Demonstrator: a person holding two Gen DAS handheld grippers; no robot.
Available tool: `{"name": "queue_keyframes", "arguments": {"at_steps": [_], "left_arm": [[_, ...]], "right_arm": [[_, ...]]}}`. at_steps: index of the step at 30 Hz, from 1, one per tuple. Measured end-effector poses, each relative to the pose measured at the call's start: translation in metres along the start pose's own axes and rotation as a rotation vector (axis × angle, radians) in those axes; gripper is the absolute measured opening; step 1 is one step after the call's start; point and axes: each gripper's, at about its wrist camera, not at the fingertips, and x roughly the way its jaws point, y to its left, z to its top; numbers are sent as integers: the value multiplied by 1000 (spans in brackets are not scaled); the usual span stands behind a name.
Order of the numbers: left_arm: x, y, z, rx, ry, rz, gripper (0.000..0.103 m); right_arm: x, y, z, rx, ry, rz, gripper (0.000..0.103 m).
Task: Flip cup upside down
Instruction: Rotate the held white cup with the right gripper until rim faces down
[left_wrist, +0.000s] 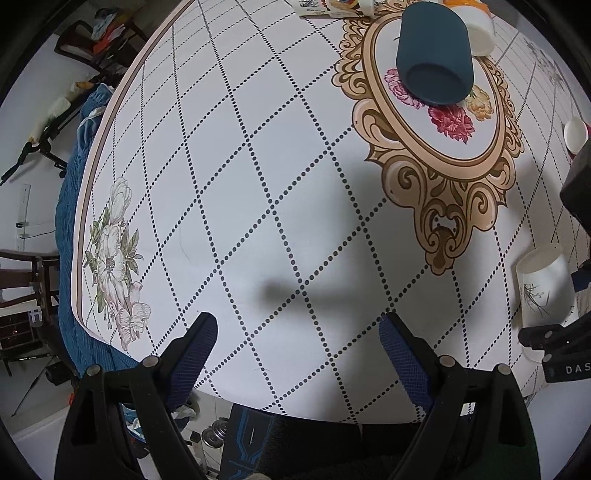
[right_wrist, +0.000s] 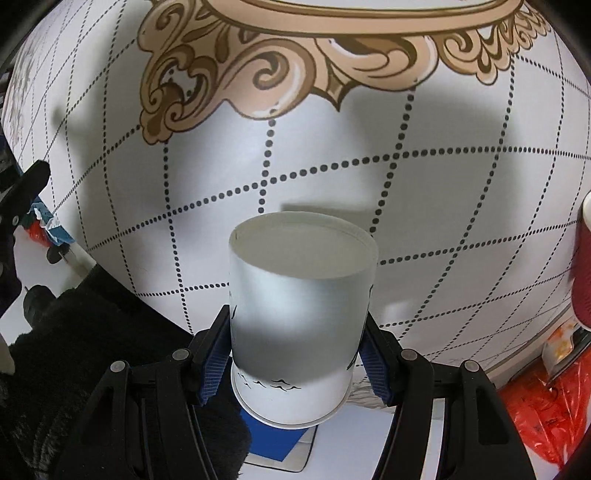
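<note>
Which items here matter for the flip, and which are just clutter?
In play:
- white paper cup, base toward the camera, rim near us
- right gripper, jaws clamped on it

Lying about:
- blue cup on the floral medallion
- left gripper, empty
- red cup

Even, bright indoor light; soft gripper shadows fall across the tablecloth. Strong fisheye curvature and dark vignetting at the corners. The red cup at the frame edge is blurred.
</note>
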Motion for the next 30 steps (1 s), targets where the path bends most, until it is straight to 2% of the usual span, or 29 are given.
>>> {"name": "queue_keyframes", "arguments": {"at_steps": [2, 7, 9, 16, 17, 19, 21, 24, 26, 28, 30], "left_arm": [[0, 1, 1, -1, 0, 1, 90], [0, 1, 0, -4, 2, 1, 90], [0, 1, 0, -5, 3, 1, 90], [-2, -1, -1, 2, -1, 7, 90], [-3, -1, -1, 3, -2, 7, 90], [-4, -2, -2, 5, -5, 8, 90], [-5, -2, -3, 9, -7, 9, 90], [-5, 0, -1, 9, -7, 6, 90], [-4, 3, 1, -1, -5, -1, 90], [-4, 5, 3, -9, -3, -5, 90], [-4, 8, 5, -15, -1, -12, 90]], "right_arm": [[8, -10, -8, 19, -4, -4, 67], [12, -22, 3, 30, 6, -17, 69], [10, -24, 8, 39, 14, -33, 77], [-10, -25, 22, 56, -32, -62, 77], [-12, -24, 23, 54, -38, -66, 76], [-14, -22, 24, 47, -53, -77, 64], [-17, -20, 23, 48, -69, -70, 62], [-29, -19, 21, 48, -128, -69, 62], [-43, -14, 17, 53, -201, -89, 62], [-62, -13, 7, 88, -307, -96, 62], [-77, -19, -3, 148, -451, -92, 62]]}}
